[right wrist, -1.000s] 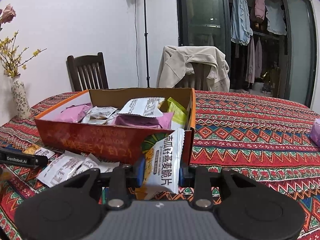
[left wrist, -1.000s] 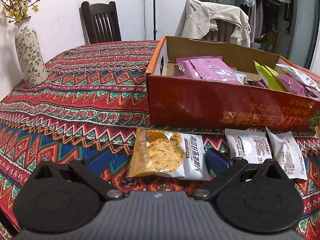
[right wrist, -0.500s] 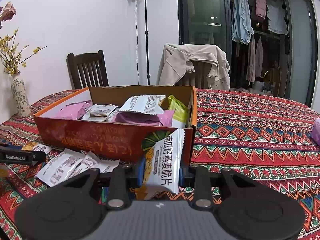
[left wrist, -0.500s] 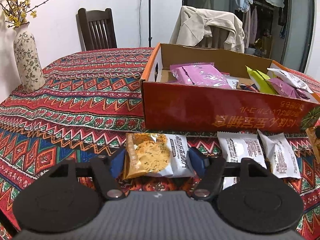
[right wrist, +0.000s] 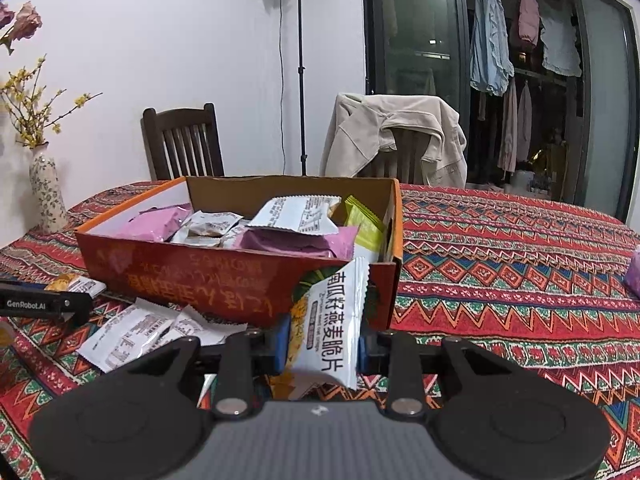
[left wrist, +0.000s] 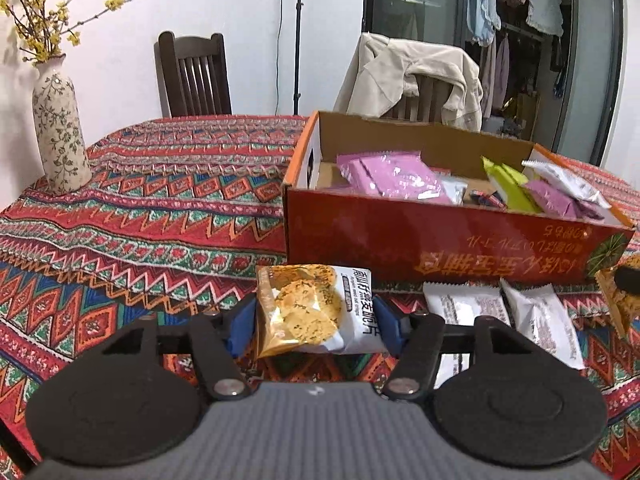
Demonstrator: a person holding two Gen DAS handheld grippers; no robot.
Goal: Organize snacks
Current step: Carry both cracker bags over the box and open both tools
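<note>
My left gripper (left wrist: 314,322) is shut on an orange-and-white oat cracker packet (left wrist: 316,308), held in front of the red snack box (left wrist: 440,236). My right gripper (right wrist: 322,344) is shut on a second cracker packet (right wrist: 332,332), held upright before the box's near right corner (right wrist: 384,280). The box holds pink, white and green packets. Two white packets (left wrist: 500,312) lie on the cloth in front of the box; they also show in the right wrist view (right wrist: 148,328). The left gripper's side (right wrist: 40,304) shows at the right view's left edge.
A patterned red tablecloth (left wrist: 140,208) covers the table. A floral vase (left wrist: 60,136) stands at the far left. Two chairs stand behind the table, one (right wrist: 396,144) draped with a beige jacket. A pink packet (right wrist: 634,276) lies at the far right.
My left gripper closed on the cracker packet that lay on the cloth and lifted it. My right gripper rose slightly with its packet.
</note>
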